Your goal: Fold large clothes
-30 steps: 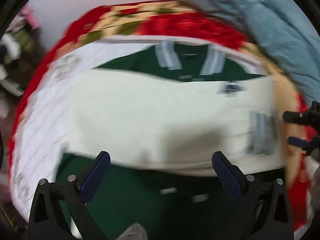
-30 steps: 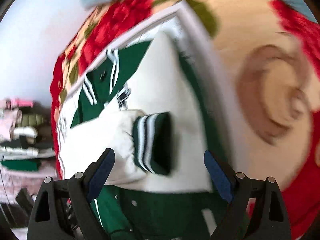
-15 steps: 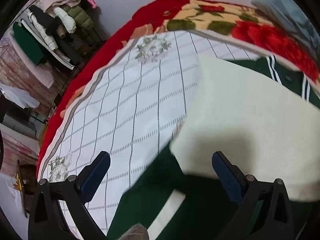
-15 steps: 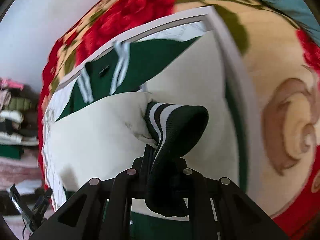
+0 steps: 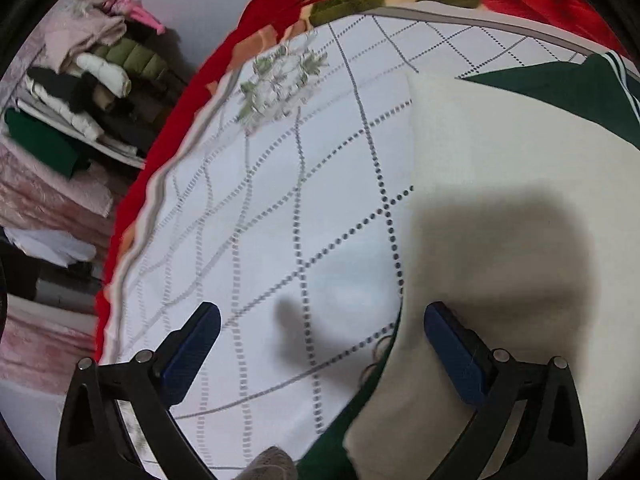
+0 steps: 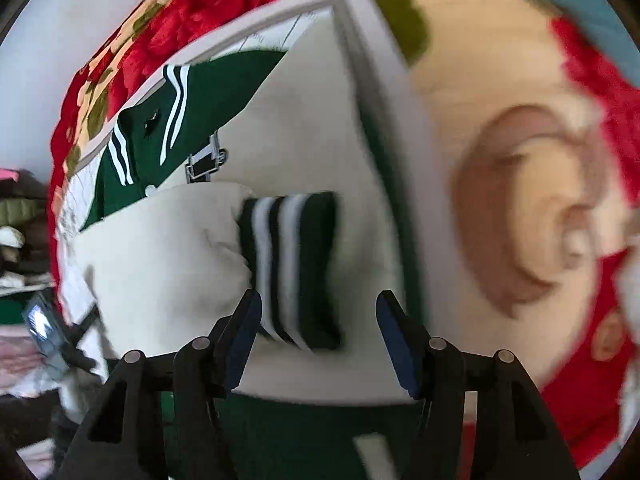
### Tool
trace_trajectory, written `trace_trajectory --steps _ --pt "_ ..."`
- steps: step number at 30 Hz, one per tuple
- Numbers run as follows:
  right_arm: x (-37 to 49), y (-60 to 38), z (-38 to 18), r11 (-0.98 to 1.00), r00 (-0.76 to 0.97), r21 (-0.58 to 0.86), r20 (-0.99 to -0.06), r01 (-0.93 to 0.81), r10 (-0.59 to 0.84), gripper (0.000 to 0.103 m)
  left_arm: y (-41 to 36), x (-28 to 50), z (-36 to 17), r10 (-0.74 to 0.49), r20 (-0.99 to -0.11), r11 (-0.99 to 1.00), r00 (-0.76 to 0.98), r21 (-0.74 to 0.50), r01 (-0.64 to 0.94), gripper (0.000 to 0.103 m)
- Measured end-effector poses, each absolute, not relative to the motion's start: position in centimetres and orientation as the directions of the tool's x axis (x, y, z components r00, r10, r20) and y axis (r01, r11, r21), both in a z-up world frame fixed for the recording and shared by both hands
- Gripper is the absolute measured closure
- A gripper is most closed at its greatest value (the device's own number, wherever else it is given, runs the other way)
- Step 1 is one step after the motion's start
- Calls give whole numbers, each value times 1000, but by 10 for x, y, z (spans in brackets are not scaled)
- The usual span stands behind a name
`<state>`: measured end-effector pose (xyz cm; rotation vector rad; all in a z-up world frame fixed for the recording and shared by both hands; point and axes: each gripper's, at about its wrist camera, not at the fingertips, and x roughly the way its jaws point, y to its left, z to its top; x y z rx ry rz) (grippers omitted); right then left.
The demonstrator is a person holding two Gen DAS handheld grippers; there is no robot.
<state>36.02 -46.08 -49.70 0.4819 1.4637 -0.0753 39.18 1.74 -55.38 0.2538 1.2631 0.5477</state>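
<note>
Two grippers over the green-and-cream jacket (image 6: 304, 128), which lies flat on the white quilted sheet (image 5: 280, 208) on the bed. Right gripper (image 6: 318, 332) points steeply down at the striped cuff (image 6: 292, 264); its jaws have just been opening, now partly apart, with the cuff between them lying loose on the cream body, pads not pressing it. Left gripper (image 5: 320, 344) angles down at the jacket's left edge, jaws wide, nothing gripped: left finger over bare sheet, right finger over the cream sleeve (image 5: 500, 200). Clothes pile (image 5: 80, 92) sits beyond the sheet's far left edge.
</note>
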Motion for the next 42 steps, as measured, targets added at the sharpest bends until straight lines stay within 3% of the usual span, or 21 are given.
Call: trace_trajectory --steps 6,11,12,13,15,18,24,31,42 --pt "312 -476 -487 944 52 141 -990 297 132 41 -22 340 -504 463 -843 884 274 418 -209 0" --pt "302 -460 -524 987 -47 9 -999 160 16 43 -46 307 -521 475 -851 879 223 451 -152 0" --pt "303 -462 -530 987 -31 -11 -999 161 -6 64 -44 304 -529 485 -853 874 195 462 -153 0" --pt "304 -471 -531 977 14 -15 -1000 214 -19 75 -38 301 -539 495 -854 866 159 470 -170 0" --pt "301 -500 -536 919 49 49 -998 392 32 75 -21 298 -547 499 -858 857 122 469 -213 0" --pt "301 -512 -539 887 71 74 -996 456 46 75 2 297 -549 511 -853 842 109 471 -263 0" --pt "309 -497 -538 939 73 68 -996 337 47 74 29 311 -567 473 -875 865 99 440 -242 0" --pt "327 -493 -547 935 65 115 -993 334 98 73 33 317 -569 423 -889 900 176 390 -195 0" --pt "360 -441 -544 957 78 128 -991 260 112 73 82 335 -561 491 -850 855 190 428 -294 0"
